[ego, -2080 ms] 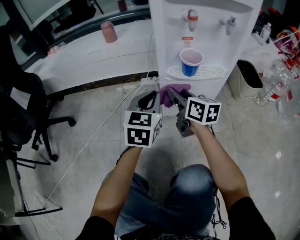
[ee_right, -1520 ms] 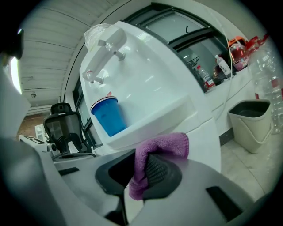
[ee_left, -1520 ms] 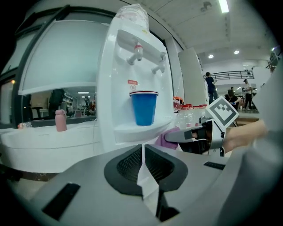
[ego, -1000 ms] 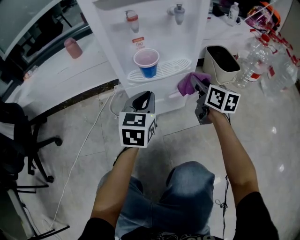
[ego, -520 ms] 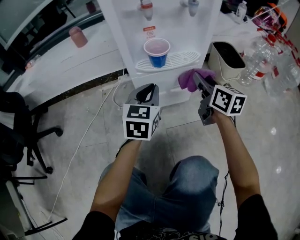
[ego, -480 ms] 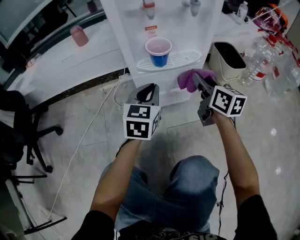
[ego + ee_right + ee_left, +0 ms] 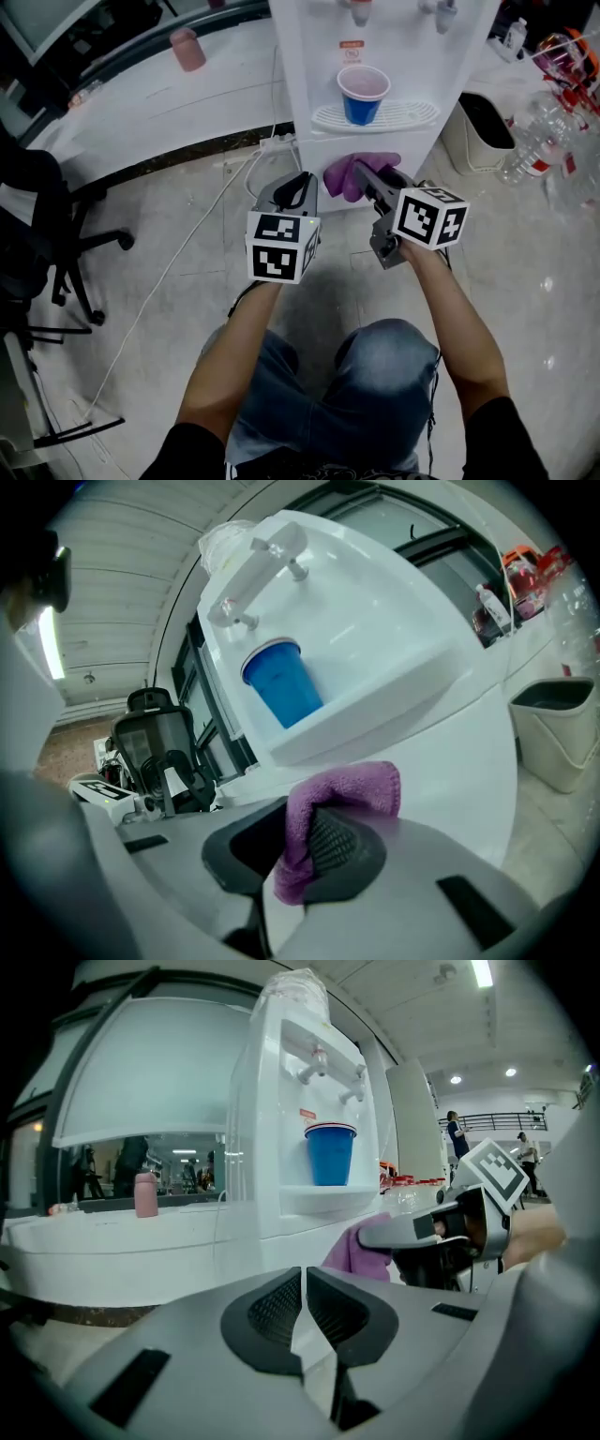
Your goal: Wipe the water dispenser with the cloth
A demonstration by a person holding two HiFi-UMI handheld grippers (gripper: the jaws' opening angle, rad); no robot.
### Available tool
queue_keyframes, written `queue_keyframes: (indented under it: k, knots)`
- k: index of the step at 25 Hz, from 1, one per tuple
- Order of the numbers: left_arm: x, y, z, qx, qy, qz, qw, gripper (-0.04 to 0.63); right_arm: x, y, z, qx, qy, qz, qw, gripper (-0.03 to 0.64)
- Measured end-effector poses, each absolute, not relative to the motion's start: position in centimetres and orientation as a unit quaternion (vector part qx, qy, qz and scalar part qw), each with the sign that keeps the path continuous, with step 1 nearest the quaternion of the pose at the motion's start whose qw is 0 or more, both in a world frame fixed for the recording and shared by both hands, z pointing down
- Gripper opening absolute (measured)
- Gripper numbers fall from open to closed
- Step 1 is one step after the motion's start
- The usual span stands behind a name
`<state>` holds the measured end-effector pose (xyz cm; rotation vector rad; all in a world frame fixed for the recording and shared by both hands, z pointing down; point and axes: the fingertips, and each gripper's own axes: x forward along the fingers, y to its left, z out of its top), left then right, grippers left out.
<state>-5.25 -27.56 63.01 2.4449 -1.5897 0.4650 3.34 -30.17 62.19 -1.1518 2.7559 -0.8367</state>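
Observation:
The white water dispenser (image 7: 375, 37) stands ahead with a blue cup (image 7: 362, 94) on its drip tray. My right gripper (image 7: 364, 178) is shut on a purple cloth (image 7: 349, 174), held at the lower front panel just under the tray. The right gripper view shows the cloth (image 7: 345, 794) bunched between the jaws, below the cup (image 7: 281, 684). My left gripper (image 7: 298, 185) hangs beside it to the left, shut and empty. In the left gripper view the jaws of the left gripper (image 7: 305, 1299) meet, with the cloth (image 7: 359, 1249) and dispenser (image 7: 281, 1129) beyond.
A beige bin (image 7: 483, 131) and plastic bottles (image 7: 544, 141) stand right of the dispenser. A white counter with a pink bottle (image 7: 187, 47) runs to the left. An office chair (image 7: 42, 234) is at far left. A cable (image 7: 187, 262) trails over the floor.
The right gripper has carried the cloth leftward across the dispenser's lower front, from its right edge to under the cup. The left gripper stays shut beside it.

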Motion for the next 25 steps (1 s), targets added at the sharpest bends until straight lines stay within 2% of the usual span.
queue_keyframes:
  k: [10,25]
  knots:
    - [-8.3,-26.8,65.8,0.808,-0.555,0.164,0.109,0.038,-3.4,-30.4,69.4,-0.335,0.881,-0.333,0.012,0.048]
    - [-6.9,-26.9,67.2,0.813,-0.544,0.176,0.107,0.038,-3.9,-31.6,75.8,-0.353,0.850,-0.391,0.011,0.047]
